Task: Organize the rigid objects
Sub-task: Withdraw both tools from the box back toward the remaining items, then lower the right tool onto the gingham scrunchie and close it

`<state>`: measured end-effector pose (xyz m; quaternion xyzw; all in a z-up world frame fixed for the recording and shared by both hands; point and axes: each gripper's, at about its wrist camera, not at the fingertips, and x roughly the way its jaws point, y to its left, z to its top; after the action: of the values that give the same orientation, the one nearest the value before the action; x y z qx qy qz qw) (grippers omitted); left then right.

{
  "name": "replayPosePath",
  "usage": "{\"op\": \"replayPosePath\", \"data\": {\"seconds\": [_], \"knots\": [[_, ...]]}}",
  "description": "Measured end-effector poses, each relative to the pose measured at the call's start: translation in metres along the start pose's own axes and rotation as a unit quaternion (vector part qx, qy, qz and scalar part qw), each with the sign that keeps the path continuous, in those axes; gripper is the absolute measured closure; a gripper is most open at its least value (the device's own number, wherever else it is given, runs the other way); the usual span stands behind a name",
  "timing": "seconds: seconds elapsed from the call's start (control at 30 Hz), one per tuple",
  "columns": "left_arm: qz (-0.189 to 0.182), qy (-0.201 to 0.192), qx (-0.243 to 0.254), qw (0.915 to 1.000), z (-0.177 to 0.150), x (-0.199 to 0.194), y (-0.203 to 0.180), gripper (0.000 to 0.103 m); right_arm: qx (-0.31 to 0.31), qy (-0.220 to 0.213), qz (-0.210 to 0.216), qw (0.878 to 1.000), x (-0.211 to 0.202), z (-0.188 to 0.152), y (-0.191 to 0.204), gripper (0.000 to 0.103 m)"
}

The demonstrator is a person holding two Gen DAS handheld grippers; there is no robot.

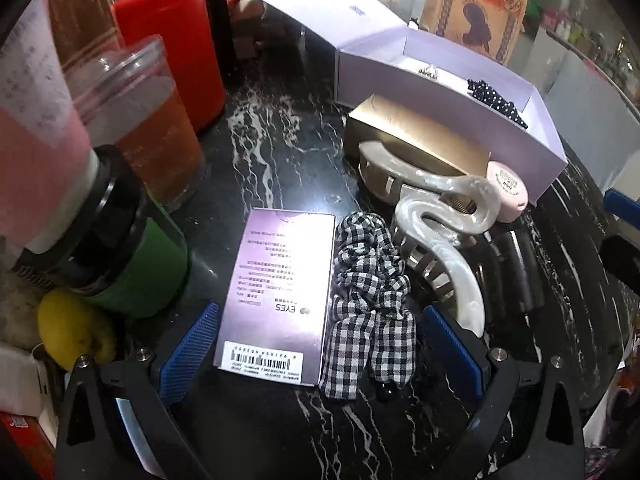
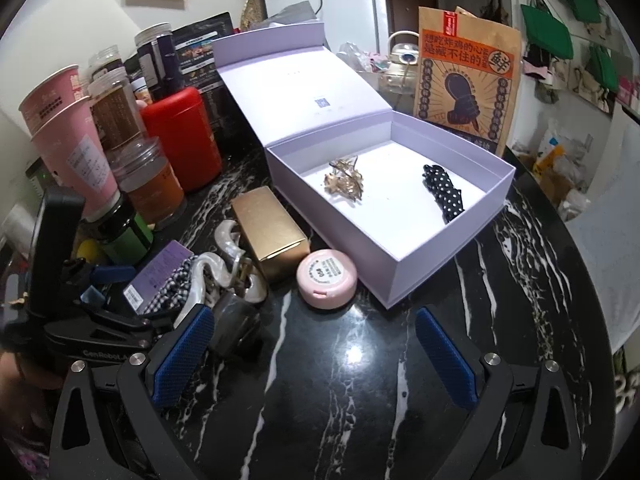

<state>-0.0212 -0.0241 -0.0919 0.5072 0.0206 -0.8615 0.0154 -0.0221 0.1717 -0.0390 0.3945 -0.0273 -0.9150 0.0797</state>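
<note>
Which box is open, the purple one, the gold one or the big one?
The big lavender box: its lid stands up. The gold box and small purple box are closed.

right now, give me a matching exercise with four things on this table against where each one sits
Things:
1. gold metal hair ornament
2. round pink compact
3. purple printed carton
4. gold cardboard box

Places:
A. between the left gripper's fingers
B. on the marble just outside the lavender box
C. inside the lavender box
D. behind the pearly hair claw

Pairs: 1-C, 2-B, 3-A, 4-D
</note>
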Motion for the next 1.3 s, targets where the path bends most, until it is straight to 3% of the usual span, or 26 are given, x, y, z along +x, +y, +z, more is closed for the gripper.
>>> {"op": "replayPosePath", "data": {"seconds": [0.27,0.43,0.6,0.97,1.17,1.3], "knots": [[-0.013,-0.002,-0.008,0.9999,-0.007,0.003,0.000,0.001,0.011,0.007,0.004,1.000,0.004,0.000,-0.004,0.001],[-0.017,-0.022,-0.014,0.9995,-0.007,0.000,-0.003,0.018,0.024,0.006,0.000,1.000,0.001,-0.001,-0.011,0.001],[-0.022,-0.027,-0.004,0.9994,-0.008,-0.001,-0.013,0.023,0.035,0.003,-0.001,0.999,-0.003,-0.004,-0.016,0.001],[-0.054,-0.020,0.026,0.9980,-0.019,-0.008,-0.053,0.023,0.041,0.000,-0.002,0.999,-0.015,-0.015,-0.022,0.001],[-0.070,-0.015,0.001,0.9974,-0.024,-0.013,-0.054,0.023,0.027,0.003,0.011,1.000,-0.016,-0.022,-0.018,0.001],[-0.072,-0.047,-0.012,0.9962,-0.026,-0.027,-0.048,0.023,0.024,0.001,0.018,1.000,-0.018,-0.024,-0.017,0.001]]}}
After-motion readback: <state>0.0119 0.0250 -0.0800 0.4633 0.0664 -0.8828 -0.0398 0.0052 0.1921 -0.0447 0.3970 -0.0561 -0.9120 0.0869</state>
